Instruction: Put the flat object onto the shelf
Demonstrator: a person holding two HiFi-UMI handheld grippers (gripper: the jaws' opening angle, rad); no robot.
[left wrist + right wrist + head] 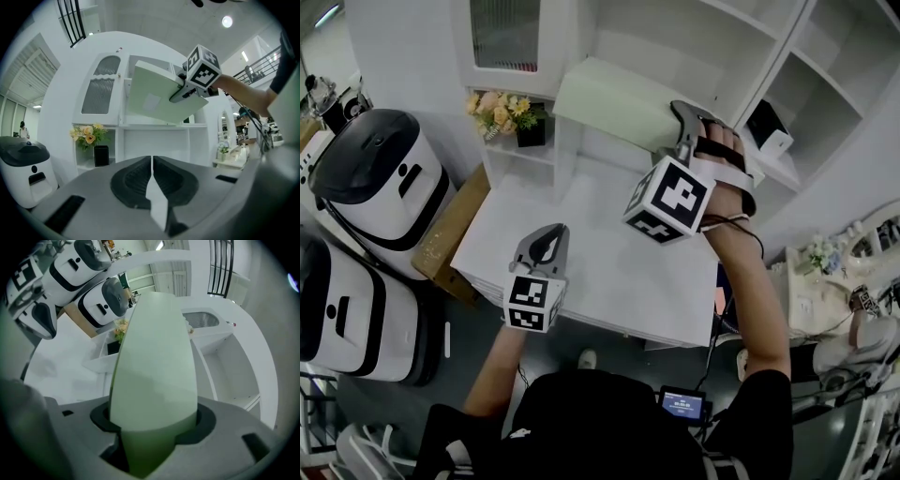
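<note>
Our right gripper (152, 427), jaws part-way apart, is clamped on the near edge of the pale green flat object (152, 362). We hold it tilted in the air before the white shelf unit (694, 37), above the table's (609, 281) far edge. Our left gripper (152, 176), jaws together on nothing, hovers near left. We judge the lift done and 1 step left: sliding the object onto a shelf and letting go

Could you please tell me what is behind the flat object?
A white shelf unit is behind it. The flat object, clamped in the right gripper, hides part of one compartment.
</note>
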